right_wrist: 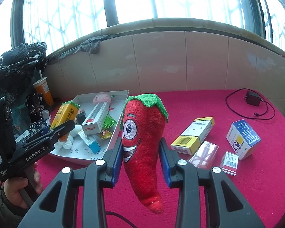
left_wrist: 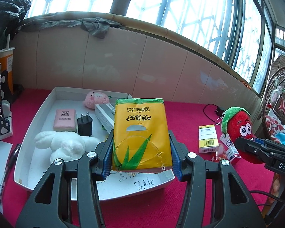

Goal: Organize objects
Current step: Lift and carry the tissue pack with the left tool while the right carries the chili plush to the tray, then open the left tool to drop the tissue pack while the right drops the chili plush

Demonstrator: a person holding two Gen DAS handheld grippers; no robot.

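My left gripper (left_wrist: 141, 152) is shut on a yellow tissue pack (left_wrist: 140, 133) with green leaf print, held above the near end of the white cardboard tray (left_wrist: 28, 133). The same pack (right_wrist: 66, 114) and the left gripper (right_wrist: 60, 131) show at the left of the right wrist view. My right gripper (right_wrist: 140, 150) is shut on a red plush chili (right_wrist: 142, 133) with a green cap and a cartoon face, hanging over the red cloth. In the left wrist view the chili (left_wrist: 241, 129) appears at the right, clamped by the right gripper (left_wrist: 247, 142).
The tray holds a white plush (left_wrist: 64, 144), a pink plush (left_wrist: 96, 98), a pink packet (left_wrist: 64, 121), a black plug (left_wrist: 84, 125) and boxes (right_wrist: 96, 118). On the red cloth lie a yellow-white box (right_wrist: 193, 134), a blue-white box (right_wrist: 243, 138), small packs (right_wrist: 229, 163) and a charger (right_wrist: 252, 98). A drink cup (left_wrist: 3, 64) stands left.
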